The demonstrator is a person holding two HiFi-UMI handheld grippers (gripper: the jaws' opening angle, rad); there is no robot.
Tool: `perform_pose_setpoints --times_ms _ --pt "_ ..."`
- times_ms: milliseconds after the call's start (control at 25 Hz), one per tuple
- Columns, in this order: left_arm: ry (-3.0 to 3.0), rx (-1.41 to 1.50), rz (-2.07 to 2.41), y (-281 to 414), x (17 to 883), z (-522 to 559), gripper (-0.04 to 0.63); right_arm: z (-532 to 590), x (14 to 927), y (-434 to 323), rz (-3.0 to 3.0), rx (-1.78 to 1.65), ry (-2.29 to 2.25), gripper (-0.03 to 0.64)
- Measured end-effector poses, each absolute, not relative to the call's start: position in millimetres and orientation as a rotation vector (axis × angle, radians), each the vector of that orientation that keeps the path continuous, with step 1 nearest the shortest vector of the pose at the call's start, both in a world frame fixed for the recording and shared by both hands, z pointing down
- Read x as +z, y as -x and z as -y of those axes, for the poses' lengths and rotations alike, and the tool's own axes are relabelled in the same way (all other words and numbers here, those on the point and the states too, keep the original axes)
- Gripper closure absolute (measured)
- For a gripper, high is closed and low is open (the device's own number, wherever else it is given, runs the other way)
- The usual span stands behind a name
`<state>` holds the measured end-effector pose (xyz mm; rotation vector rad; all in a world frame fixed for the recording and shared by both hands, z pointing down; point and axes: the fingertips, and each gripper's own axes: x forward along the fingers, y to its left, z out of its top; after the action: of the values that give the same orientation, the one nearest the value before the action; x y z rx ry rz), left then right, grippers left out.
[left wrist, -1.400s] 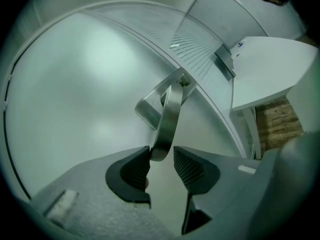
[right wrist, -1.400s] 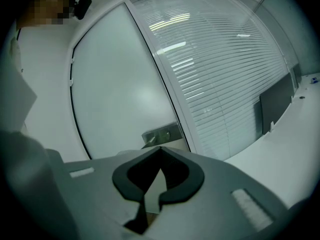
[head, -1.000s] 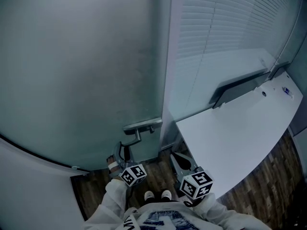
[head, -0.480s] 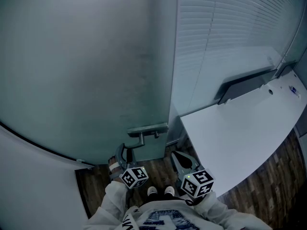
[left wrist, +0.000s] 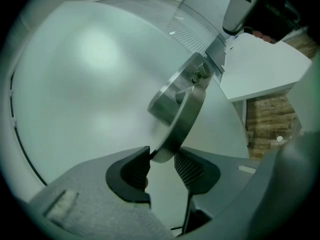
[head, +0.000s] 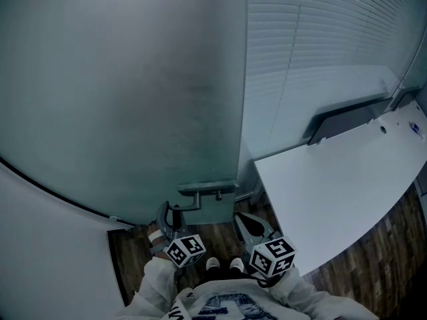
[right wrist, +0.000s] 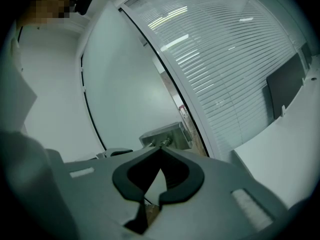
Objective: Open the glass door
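Note:
The frosted glass door (head: 133, 99) fills the left of the head view, and its metal lever handle (head: 207, 189) sticks out near its right edge. My left gripper (head: 171, 217) reaches up to that handle. In the left gripper view the lever's free end (left wrist: 182, 109) sits between the ribbed pads, and my left gripper (left wrist: 162, 160) is shut on it. My right gripper (head: 248, 224) hangs beside it over the floor, shut with nothing in it (right wrist: 161, 151). The right gripper view shows a narrow gap between the door (right wrist: 125, 84) and the frame.
A white desk (head: 333, 192) stands close at the right, with a dark panel (head: 347, 115) behind it. A glass wall with slatted blinds (head: 313, 45) runs beside the door. A white wall (head: 40, 245) lies at the left. The floor (head: 133, 265) is dark wood, and the person's shoes (head: 223, 265) are below.
The door's edge and handle have shifted right and lower in the head view. My left gripper has moved with the handle. The right gripper has barely shifted.

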<state>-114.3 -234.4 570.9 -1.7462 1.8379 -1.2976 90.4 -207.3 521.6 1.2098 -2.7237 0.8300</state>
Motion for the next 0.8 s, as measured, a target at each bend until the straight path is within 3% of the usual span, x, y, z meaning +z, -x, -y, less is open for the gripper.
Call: perform_pose_setpoints --times_ms 800 --pt "1.649 -1.352 -1.733 118 559 232 0.437 183 518 -91 2.727 0.860 -1.209 0.612"
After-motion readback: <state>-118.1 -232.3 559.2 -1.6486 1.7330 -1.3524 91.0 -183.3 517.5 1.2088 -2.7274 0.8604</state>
